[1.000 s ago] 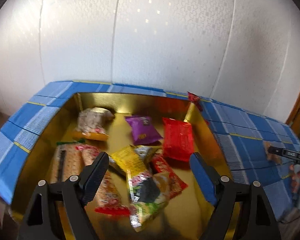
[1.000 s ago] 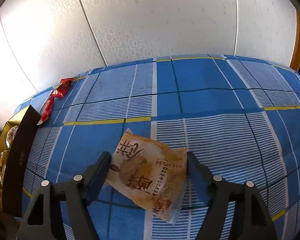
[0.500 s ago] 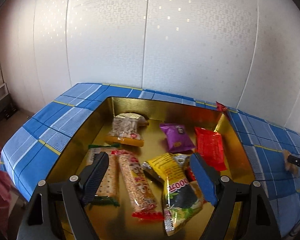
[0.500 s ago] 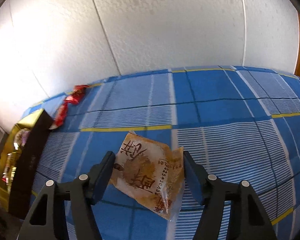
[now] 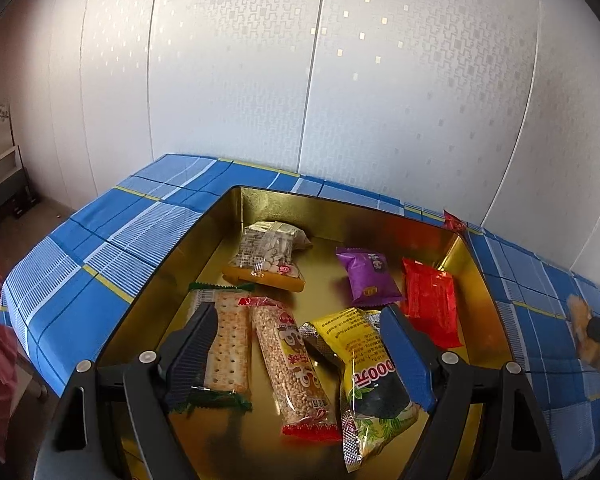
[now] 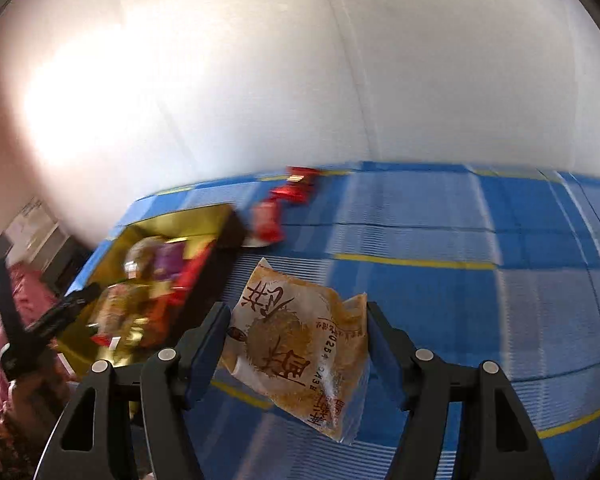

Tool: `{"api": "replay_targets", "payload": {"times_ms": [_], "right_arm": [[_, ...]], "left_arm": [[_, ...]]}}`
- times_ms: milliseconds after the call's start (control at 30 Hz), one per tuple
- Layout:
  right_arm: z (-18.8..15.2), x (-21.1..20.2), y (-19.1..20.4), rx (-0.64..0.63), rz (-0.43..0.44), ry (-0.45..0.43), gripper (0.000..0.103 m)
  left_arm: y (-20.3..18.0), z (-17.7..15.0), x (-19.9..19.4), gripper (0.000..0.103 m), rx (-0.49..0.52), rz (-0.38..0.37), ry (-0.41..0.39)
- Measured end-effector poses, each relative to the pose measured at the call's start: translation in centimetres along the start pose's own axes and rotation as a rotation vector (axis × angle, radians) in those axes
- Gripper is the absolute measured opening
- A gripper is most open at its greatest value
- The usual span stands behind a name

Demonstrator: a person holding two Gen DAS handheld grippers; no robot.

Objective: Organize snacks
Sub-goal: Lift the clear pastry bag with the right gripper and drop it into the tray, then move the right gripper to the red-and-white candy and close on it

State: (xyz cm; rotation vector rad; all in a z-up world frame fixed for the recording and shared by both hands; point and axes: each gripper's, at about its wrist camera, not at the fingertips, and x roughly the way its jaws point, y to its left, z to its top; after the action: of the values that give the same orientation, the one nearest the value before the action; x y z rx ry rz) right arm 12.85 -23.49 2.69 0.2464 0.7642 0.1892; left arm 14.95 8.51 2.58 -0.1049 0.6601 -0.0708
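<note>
A tan snack packet (image 6: 300,344) with brown writing hangs above the blue cloth, and my right gripper (image 6: 298,312) is shut on its sides. The gold box (image 6: 180,218) lies to its left, blurred. In the left wrist view my left gripper (image 5: 298,316) stands open over the gold box (image 5: 340,208), touching nothing. Inside lie a cracker pack (image 5: 230,340), a grain bar (image 5: 292,364), a yellow-green packet (image 5: 364,360), a purple packet (image 5: 366,276), a red packet (image 5: 430,304) and a nut bag (image 5: 266,256). The tan packet (image 5: 580,316) shows at the right edge.
A blue plaid cloth (image 6: 460,300) covers the table, against a white panelled wall. Red wrappers (image 6: 296,188) lie on the cloth beyond the box's far right corner. The table's left edge (image 5: 28,312) drops to the floor. A person's hand (image 6: 32,392) holds the left gripper.
My right gripper closed on the tan packet, lifted it off the cloth and swung left, bringing the gold box into view. The left gripper turned slightly over the box and stayed open.
</note>
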Motion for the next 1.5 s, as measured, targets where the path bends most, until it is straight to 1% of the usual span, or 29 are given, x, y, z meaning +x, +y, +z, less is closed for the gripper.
{"api": "replay_targets", "payload": {"times_ms": [133,267,400,567,700,867,967,1067,1133,1233,1367,1500], "right_arm": [[0.6,1.0,3.9,-0.071,0.045,0.013,0.068],[0.8,3.4,8.3,-0.168,0.083,0.063,0.068],[0.6,5.8,11.8,-0.275,0.082,0.111,0.068],[0.2,8.2,13.7,-0.334,0.062,0.165,0.068],[-0.2,10.1,14.4,-0.363,0.037,0.205,0.068],[-0.8,11.6,14.8,-0.397,-0.007,0.241,0.069],[-0.9,11.8,15.1,-0.431,-0.032,0.228,0.069],[-0.7,11.6,15.0,-0.429,-0.05,0.215,0.07],[-0.3,11.4,14.5,-0.399,-0.055,0.202,0.07],[0.1,10.9,13.9,-0.358,-0.024,0.192,0.07],[0.7,9.9,13.0,-0.294,-0.007,0.151,0.07],[1.3,8.8,11.3,-0.198,0.034,0.105,0.07]], "left_arm": [[0.2,0.0,0.1,0.083,-0.008,0.003,0.012],[0.6,0.1,-0.1,0.083,-0.032,-0.004,0.008],[1.3,0.1,-0.2,0.083,-0.064,-0.014,0.013],[2.1,0.2,-0.3,0.083,-0.104,-0.029,0.01],[2.7,0.3,-0.2,0.083,-0.139,-0.032,0.018],[2.7,0.2,-0.3,0.084,-0.139,-0.028,0.013],[2.5,0.2,-0.2,0.084,-0.132,-0.026,0.014],[2.4,0.1,-0.2,0.084,-0.124,-0.021,0.014],[2.4,0.1,-0.1,0.084,-0.123,-0.021,0.015],[2.3,0.0,-0.2,0.084,-0.118,-0.016,0.012],[2.2,0.0,0.0,0.084,-0.111,-0.015,0.015],[2.2,0.0,0.0,0.085,-0.1,-0.013,0.015]]}}
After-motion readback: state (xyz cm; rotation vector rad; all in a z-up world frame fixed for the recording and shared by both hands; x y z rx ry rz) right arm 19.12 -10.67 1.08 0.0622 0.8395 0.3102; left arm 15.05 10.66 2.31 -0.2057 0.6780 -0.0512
